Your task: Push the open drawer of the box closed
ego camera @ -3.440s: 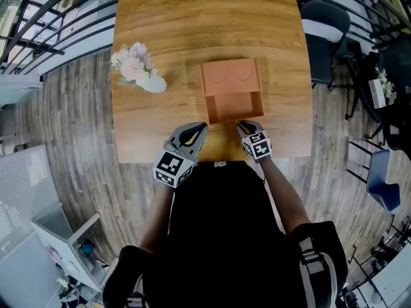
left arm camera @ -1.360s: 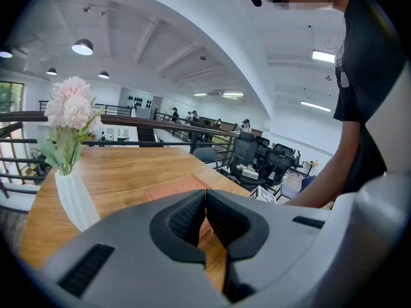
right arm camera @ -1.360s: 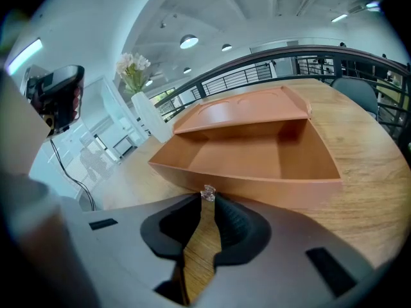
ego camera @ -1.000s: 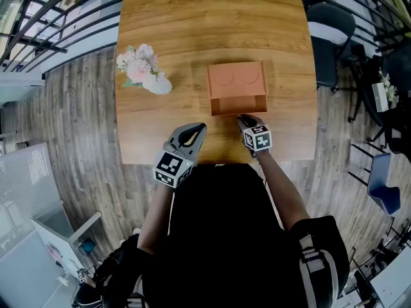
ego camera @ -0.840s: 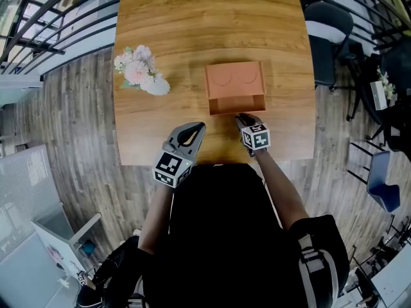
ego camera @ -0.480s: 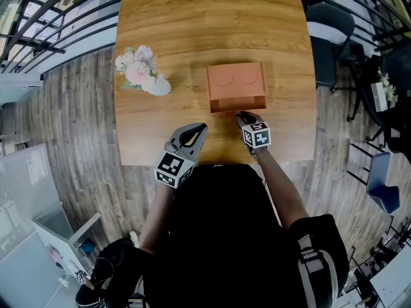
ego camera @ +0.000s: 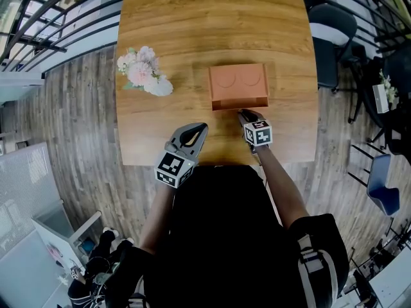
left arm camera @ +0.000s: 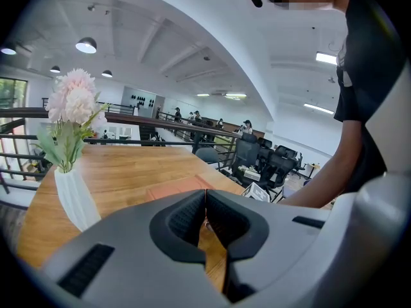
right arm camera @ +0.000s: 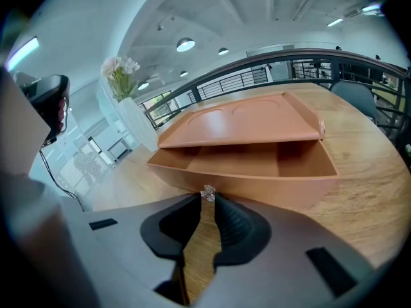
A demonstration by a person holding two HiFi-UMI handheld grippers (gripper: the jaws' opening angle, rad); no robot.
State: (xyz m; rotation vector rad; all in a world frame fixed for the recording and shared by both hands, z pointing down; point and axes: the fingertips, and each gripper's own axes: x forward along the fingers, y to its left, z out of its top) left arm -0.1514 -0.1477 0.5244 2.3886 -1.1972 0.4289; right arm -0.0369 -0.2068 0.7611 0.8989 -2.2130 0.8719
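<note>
An orange-brown box stands mid-table, and its drawer sticks out a short way toward me. In the right gripper view the drawer is empty, with a small clear knob on its front wall. My right gripper is shut, its tips pressed against that front at the knob; the right gripper shows nothing held between its pads. My left gripper is shut and empty, hovering near the table's front edge, left of the box. In its own view the left gripper points over the tabletop.
A white vase of pink flowers stands on the wooden table at the left, also seen as the vase close to the left gripper. Office chairs stand off the table's right side. Railings run behind.
The drawer has slid from far out to nearly in, and my right gripper has moved forward with its front. The left gripper has stayed where it was.
</note>
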